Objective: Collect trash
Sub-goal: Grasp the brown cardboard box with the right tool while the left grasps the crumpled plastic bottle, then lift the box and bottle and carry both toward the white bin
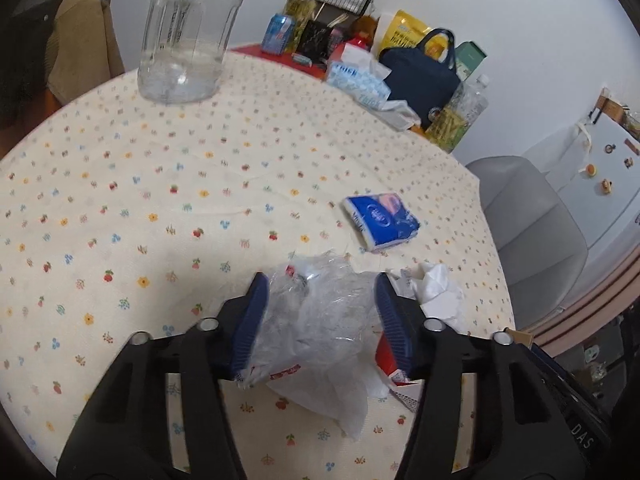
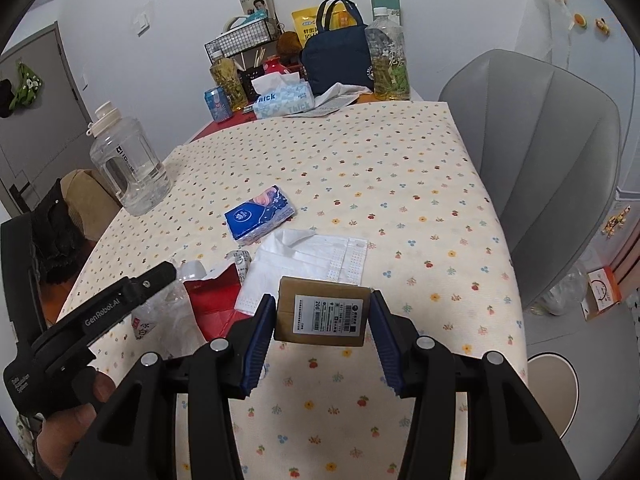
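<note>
The left claw [image 1: 320, 312] is clamped on a crumpled plastic bag [image 1: 320, 320], held just above the table [image 1: 160, 160]. The right claw [image 2: 323, 320] grips a small labelled box [image 2: 322, 316] over the table, beside white tissue [image 2: 304, 264] and a red wrapper [image 2: 212, 300].

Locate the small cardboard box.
In the right wrist view, the small cardboard box sits between the right gripper's jaws, just before the white mask.

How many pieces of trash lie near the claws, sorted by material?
Plastic: 1, the crumpled plastic bag in the left claw.
Cardboard: 1, the small box in the right claw.
Paper: 2, the crumpled tissue and the red paper.
Total: 4
</note>
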